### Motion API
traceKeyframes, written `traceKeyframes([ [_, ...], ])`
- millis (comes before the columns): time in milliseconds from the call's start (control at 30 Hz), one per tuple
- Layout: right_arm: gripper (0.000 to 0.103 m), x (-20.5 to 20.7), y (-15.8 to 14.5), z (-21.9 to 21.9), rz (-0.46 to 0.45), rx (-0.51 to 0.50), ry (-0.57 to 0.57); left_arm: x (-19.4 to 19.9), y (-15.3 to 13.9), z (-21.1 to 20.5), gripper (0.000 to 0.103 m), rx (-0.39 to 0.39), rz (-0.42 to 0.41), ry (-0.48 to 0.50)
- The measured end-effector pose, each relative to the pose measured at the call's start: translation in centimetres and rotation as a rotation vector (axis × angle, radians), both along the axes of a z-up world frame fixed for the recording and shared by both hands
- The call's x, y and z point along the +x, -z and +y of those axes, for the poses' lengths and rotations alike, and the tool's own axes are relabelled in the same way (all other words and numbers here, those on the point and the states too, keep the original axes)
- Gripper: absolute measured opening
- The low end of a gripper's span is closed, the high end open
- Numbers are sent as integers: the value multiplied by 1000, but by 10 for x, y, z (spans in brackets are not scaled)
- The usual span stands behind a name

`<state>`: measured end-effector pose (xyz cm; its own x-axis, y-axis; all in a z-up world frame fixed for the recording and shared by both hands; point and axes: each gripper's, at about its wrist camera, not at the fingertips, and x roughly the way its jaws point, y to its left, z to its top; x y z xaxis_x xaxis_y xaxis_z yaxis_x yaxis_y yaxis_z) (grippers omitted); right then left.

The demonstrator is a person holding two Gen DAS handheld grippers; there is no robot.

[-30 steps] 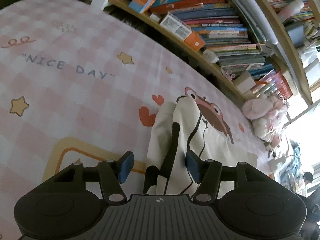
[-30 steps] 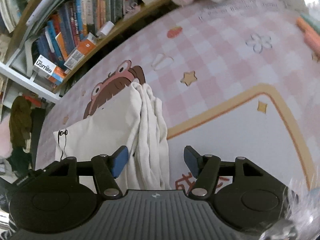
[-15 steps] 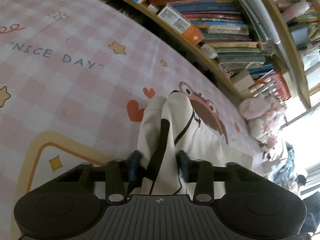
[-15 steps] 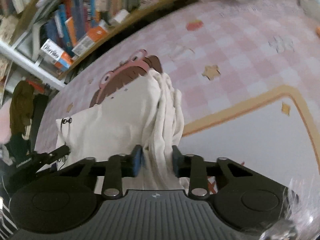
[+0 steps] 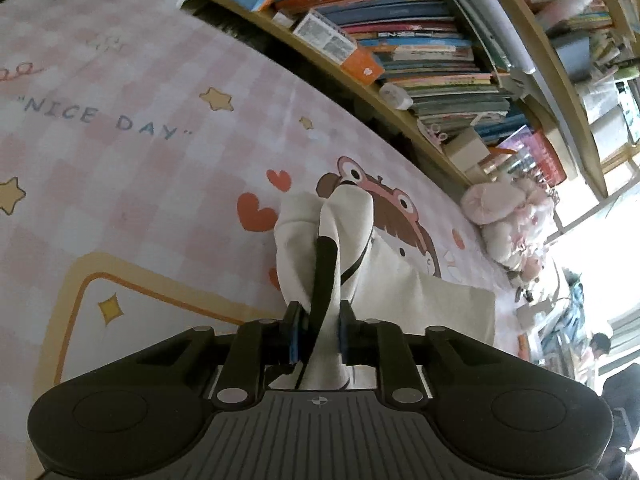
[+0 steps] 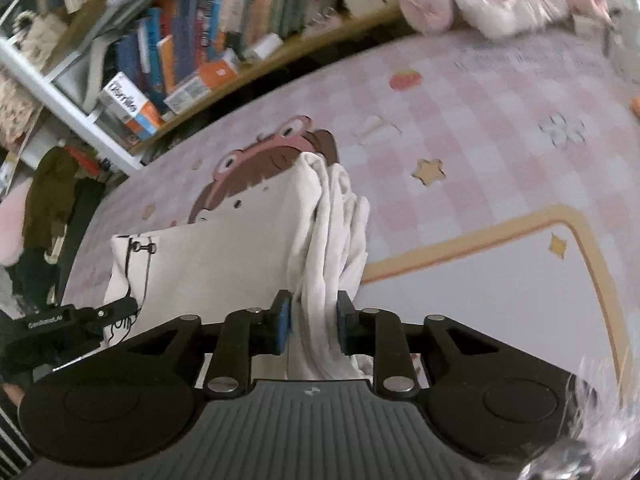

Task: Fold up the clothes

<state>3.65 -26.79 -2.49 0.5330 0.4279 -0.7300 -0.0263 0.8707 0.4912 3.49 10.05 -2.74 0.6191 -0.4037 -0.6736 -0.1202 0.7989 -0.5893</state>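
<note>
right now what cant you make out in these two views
- Left wrist: near end of the white garment, hidden behind the left gripper.
- Right wrist: its bunched end, behind the right gripper.
- Right wrist: book titles, blurred.
- What garment it is: too bunched.

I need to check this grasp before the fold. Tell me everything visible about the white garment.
The white garment looks like soft cream knit with thin black line print and a black strap or band. It lies partly flat on the pink checked bedsheet, its ends bunched into ridges. The left gripper pinches one bunched end, the right gripper the other.
</note>
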Motion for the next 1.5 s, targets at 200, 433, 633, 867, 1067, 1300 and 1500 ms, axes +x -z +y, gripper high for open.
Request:
traceKeyframes([
  [200, 42, 4, 11, -11, 62, 45, 50, 3, 9, 4, 36, -5, 26, -8],
  [433, 45, 8, 15, -9, 65, 56, 40, 4, 14, 6, 38, -31, 19, -13],
  [633, 22, 8, 6, 10, 6, -16, -36, 2, 8, -3, 16, 18, -2, 0],
  [867, 20, -7, -4, 12, -47, -63, -92, -11, -7, -11, 15, 83, -38, 51],
  [1067, 20, -12, 5, 0, 37, 21, -37, -16, -2, -5, 16, 32, -3, 45],
  [1300, 21, -30, 5, -6, 76, 21, -44, -33, 3, -5, 18, -1, 36, 42],
  [1500, 34, -32, 12, -13, 96, 35, -18, -35, 11, -2, 27, -14, 53, 31],
])
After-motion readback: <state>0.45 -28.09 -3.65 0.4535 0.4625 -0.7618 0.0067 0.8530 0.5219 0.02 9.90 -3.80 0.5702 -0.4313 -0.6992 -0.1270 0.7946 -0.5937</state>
